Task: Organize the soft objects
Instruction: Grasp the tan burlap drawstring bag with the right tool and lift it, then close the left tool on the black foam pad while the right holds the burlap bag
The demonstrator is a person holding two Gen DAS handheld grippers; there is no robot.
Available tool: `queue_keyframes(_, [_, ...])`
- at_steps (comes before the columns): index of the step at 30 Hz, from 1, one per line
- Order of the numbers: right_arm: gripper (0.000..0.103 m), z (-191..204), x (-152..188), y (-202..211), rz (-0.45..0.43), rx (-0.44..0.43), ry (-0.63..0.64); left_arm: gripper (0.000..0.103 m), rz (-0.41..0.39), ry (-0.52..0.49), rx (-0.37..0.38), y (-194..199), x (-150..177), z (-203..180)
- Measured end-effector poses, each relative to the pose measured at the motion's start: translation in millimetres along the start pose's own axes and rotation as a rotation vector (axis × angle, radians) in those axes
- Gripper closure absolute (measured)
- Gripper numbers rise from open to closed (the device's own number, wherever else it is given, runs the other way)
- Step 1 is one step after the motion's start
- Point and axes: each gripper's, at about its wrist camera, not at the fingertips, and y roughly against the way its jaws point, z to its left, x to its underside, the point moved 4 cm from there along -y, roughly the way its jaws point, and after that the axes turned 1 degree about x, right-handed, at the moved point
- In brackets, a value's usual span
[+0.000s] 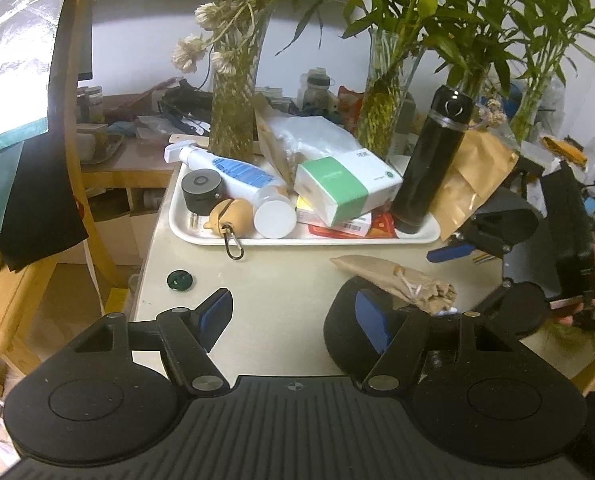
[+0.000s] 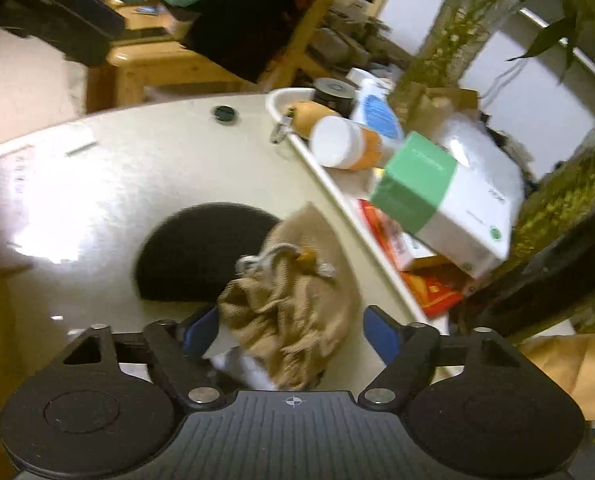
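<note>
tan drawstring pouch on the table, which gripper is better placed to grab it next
Right. The right gripper already straddles the tan drawstring pouch, pads either side, not pressing. The left gripper hangs open beside it over bare table.

Cloth, plastic, glass and wood under our 2 cameras

In the right wrist view we see a tan drawstring pouch (image 2: 293, 300) of coarse woven cloth lying on a glossy cream table (image 2: 109, 200) beside a matt black felt-like pad (image 2: 193, 248). In the left wrist view, a smooth white plastic tray (image 1: 201, 236) sits mid-frame with a glossy black flask (image 1: 429, 160), a crinkled brown paper bag (image 1: 473, 184), a metal carabiner (image 1: 233, 246) and a clear glass vase (image 1: 233, 92); pale varnished wood chair (image 1: 77, 128) at left.
</note>
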Motion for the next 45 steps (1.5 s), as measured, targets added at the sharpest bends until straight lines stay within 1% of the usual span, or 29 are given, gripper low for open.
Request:
queue_keyframes(2, [0.037,4,0,-6,0.012,0.005,0.032,0.036,0.005,-0.006,-0.002,-1,0,-1])
queue_keyframes(3, [0.039,7,1,-9,0.017,0.009,0.052,0.036,0.005,-0.01,-0.001,-1,1,-1])
queue_keyframes(4, [0.048,10,2,-11,0.022,0.011,0.067,0.036,0.005,-0.014,0.001,-1,1,-2])
queue_keyframes(5, [0.061,13,3,-12,0.028,0.014,0.085,0.036,0.006,-0.018,0.002,-1,1,-2])
queue_keyframes(8, [0.082,14,4,-13,0.025,0.05,0.122,0.036,0.01,-0.024,-0.003,-3,1,-3])
queue_keyframes(9, [0.084,12,4,-11,0.012,0.068,0.124,0.036,0.011,-0.024,-0.002,-3,2,-2])
queue_keyframes(14, [0.089,-15,-4,8,-0.058,0.137,0.011,0.036,0.01,-0.025,-0.001,-3,2,-3])
queue_keyframes(19, [0.089,-43,-8,34,-0.099,0.193,-0.089,0.036,0.015,-0.033,-0.001,-3,2,-4])
queue_keyframes(24, [0.089,-58,-6,67,-0.14,0.221,-0.17,0.036,0.019,-0.039,-0.001,-4,3,-5])
queue_keyframes(27, [0.089,-63,-3,88,-0.158,0.196,-0.229,0.036,0.021,-0.051,-0.005,-4,4,-6])
queue_keyframes(33, [0.089,-53,8,126,-0.198,0.206,-0.295,0.036,0.024,-0.06,0.0,-5,4,-8])
queue_keyframes(38, [0.089,-43,20,149,-0.22,0.219,-0.336,0.035,0.025,-0.061,0.011,-5,5,-9])
queue_keyframes(43, [0.089,-35,30,165,-0.235,0.233,-0.375,0.035,-0.016,-0.079,0.024,0,5,-11])
queue_keyframes(45, [0.089,-32,33,170,-0.24,0.232,-0.384,0.035,-0.011,-0.073,0.036,-1,4,-12])
